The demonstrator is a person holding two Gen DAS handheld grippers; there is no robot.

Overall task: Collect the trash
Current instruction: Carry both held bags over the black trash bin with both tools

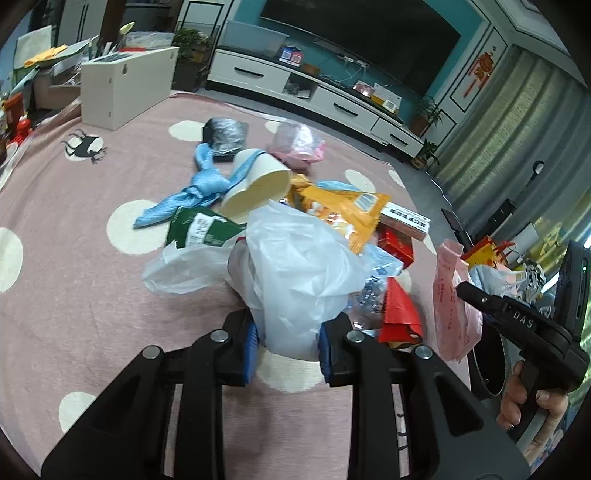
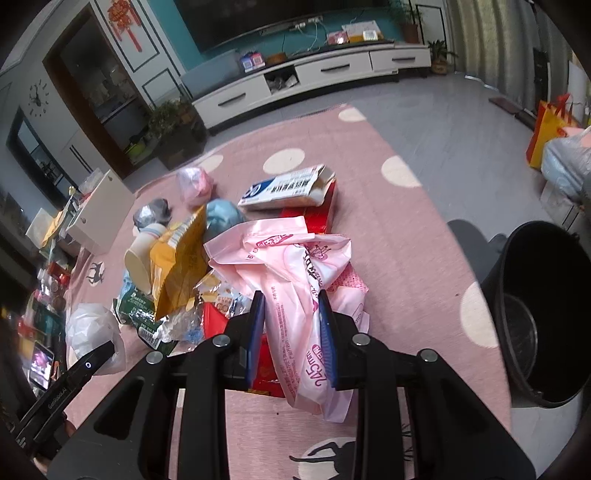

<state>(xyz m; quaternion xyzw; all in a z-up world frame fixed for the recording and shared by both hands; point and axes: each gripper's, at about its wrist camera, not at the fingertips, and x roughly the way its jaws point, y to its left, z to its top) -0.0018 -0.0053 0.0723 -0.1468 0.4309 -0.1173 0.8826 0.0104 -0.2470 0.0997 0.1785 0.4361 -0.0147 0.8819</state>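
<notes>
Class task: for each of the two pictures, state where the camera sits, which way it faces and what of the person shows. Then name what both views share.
Left wrist: on the left hand-held gripper, facing the TV cabinet; it grips a white plastic bag; the person's right hand shows.
Right wrist: on the right hand-held gripper, facing the same cabinet; it grips a pink package beside a black bin.
Shared: orange snack bag, paper cup, pink dotted rug.

A pink dotted rug (image 1: 74, 295) covered the floor; a white TV cabinet (image 2: 314, 74) stood beneath a television (image 1: 369, 33).
</notes>
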